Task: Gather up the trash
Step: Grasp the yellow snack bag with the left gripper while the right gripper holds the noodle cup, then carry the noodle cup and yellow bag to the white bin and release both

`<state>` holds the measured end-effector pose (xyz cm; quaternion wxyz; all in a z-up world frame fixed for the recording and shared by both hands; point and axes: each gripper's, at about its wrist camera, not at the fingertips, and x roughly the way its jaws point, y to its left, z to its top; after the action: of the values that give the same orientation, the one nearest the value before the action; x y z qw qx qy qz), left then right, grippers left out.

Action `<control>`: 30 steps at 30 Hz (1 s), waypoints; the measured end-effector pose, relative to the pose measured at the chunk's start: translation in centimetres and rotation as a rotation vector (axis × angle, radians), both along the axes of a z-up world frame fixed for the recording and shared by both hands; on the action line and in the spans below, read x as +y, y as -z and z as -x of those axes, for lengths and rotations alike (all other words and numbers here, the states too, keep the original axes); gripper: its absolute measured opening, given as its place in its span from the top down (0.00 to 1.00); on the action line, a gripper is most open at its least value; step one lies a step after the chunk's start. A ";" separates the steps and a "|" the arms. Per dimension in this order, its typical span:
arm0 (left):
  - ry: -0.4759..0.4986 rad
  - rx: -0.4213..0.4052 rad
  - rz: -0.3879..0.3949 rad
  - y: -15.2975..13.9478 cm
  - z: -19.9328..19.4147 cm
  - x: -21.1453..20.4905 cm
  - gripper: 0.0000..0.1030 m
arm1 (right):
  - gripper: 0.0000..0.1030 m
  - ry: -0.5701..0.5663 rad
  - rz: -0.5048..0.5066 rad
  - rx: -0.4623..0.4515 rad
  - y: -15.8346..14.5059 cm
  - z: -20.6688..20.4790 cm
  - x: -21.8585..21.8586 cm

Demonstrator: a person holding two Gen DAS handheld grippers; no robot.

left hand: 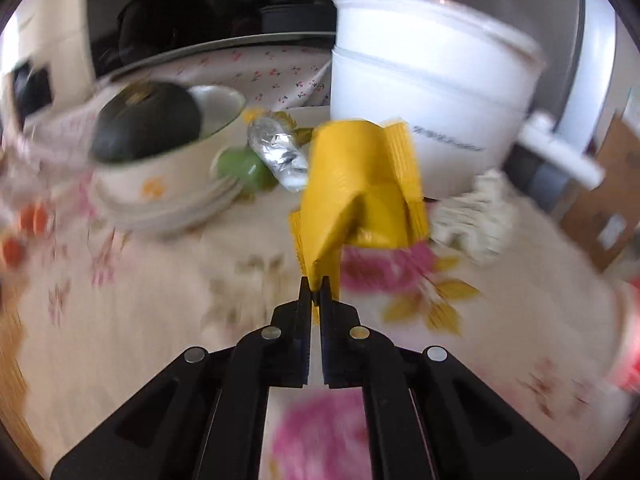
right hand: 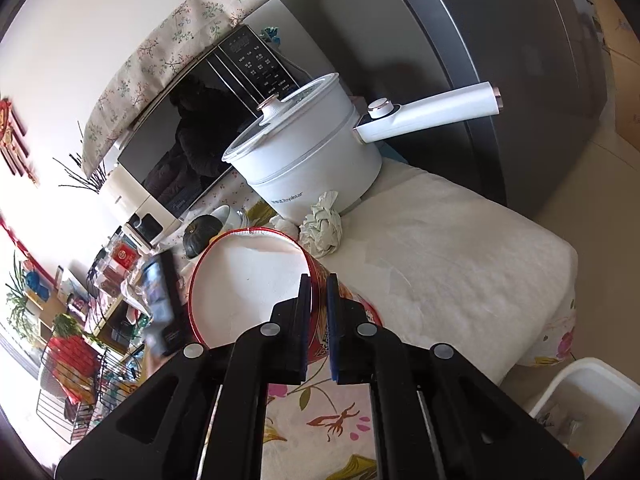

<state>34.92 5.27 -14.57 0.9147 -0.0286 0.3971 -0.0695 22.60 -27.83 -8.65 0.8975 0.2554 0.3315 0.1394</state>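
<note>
Clamped on trash over a flowered tablecloth (left hand: 120, 340).
Left gripper (left hand: 315, 286) pinched shut on yellow wrapper (left hand: 360, 184), long axis pointing up and away; right gripper (right hand: 319, 282) closed on red cup (right hand: 248, 280) rim.

Open cloth: the flowered tablecloth (left hand: 132, 320) is lying bare near the left camera.
Blocking ahead: the white pot (left hand: 424, 92) is standing close behind the yellow wrapper (left hand: 360, 196).
Left side: stacked bowls (left hand: 168, 184), a green cup (left hand: 244, 168) and foil (left hand: 280, 152) are crowding together.
Right side: crumpled paper (right hand: 324, 228) is sitting against the pot.
</note>
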 end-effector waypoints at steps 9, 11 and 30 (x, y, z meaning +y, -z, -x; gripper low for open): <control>-0.041 -0.011 0.253 -4.2 10.8 1.6 0.96 | 0.94 -0.024 -0.030 -0.057 -2.1 2.7 0.6; -0.046 -0.033 0.292 -5.0 12.6 1.4 0.96 | 0.94 -0.030 -0.027 -0.067 -2.6 3.2 0.8; 0.108 -0.112 0.387 -8.2 17.5 -5.3 0.96 | 0.94 0.045 0.092 -0.106 -5.2 9.7 -3.2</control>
<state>17.42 0.00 -6.36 0.9078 -0.1786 0.3256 -0.1951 12.94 -31.05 -3.48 0.9275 0.2136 0.2835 0.1170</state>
